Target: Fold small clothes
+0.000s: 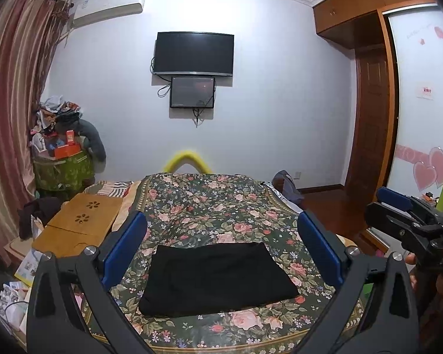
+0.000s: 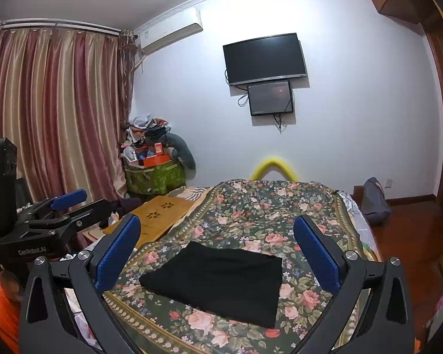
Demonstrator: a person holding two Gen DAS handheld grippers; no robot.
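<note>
Black garment (image 1: 218, 277), folded into a rectangle, lay flat on the floral bedspread (image 1: 221, 206). Left gripper (image 1: 221, 250) and right gripper (image 2: 218, 253): fingers spread wide, empty, raised above it. Fold judged complete; next move likely needs setting it aside

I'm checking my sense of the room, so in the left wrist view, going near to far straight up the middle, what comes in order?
Folded black garment → floral bedspread → yellow curved foam piece → small dark screen → large black wall television.
</note>
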